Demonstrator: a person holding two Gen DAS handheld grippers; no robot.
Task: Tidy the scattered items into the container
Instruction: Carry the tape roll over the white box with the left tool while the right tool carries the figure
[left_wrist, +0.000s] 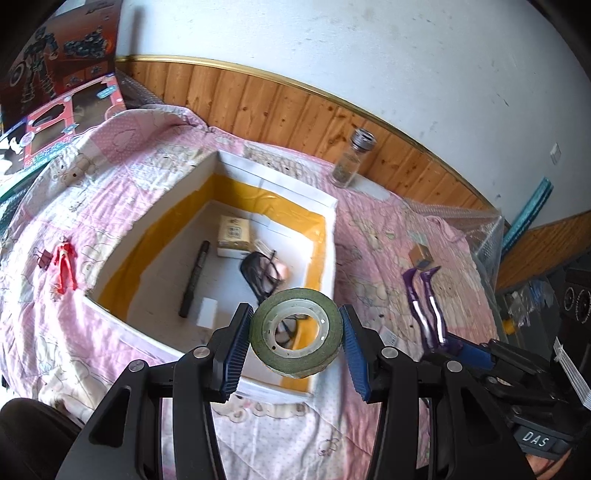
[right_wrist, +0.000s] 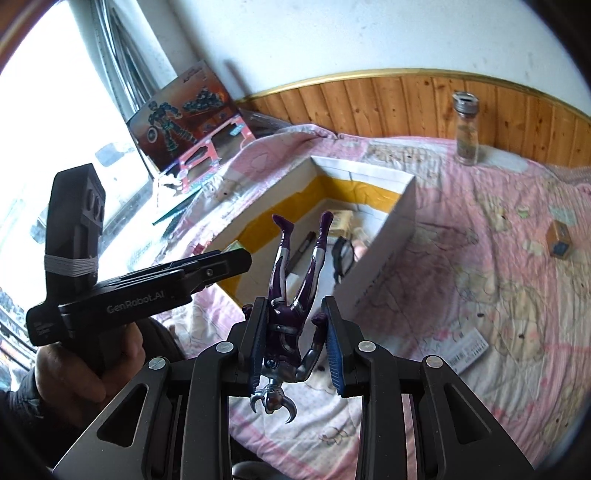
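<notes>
between the blue pads of the left gripper (left_wrist: 294, 339) sits a green tape roll (left_wrist: 295, 332), its open core facing the camera. the two fingers are spread about as wide as the roll; the left pad touches its edge, but on the right pad i cannot tell contact from a thin gap. the roll hangs over the near wall of the white box (left_wrist: 334, 221).

the right gripper (right_wrist: 296, 345) pinches a purple figure (right_wrist: 291, 295) at the body, head down and legs pointing up toward the box; the fingers are closed narrow on it.

inside the box, which has yellow tape on its inner walls, lie a black pen (left_wrist: 194, 278), a beige small packet (left_wrist: 233, 232) and black glasses (left_wrist: 260, 275).

farther, on the pink quilt (left_wrist: 110, 155), a red figure (left_wrist: 64, 267) lies left of the box, well apart from it. a glass jar (left_wrist: 351, 158) stands upright near the wooden wall panel.
</notes>
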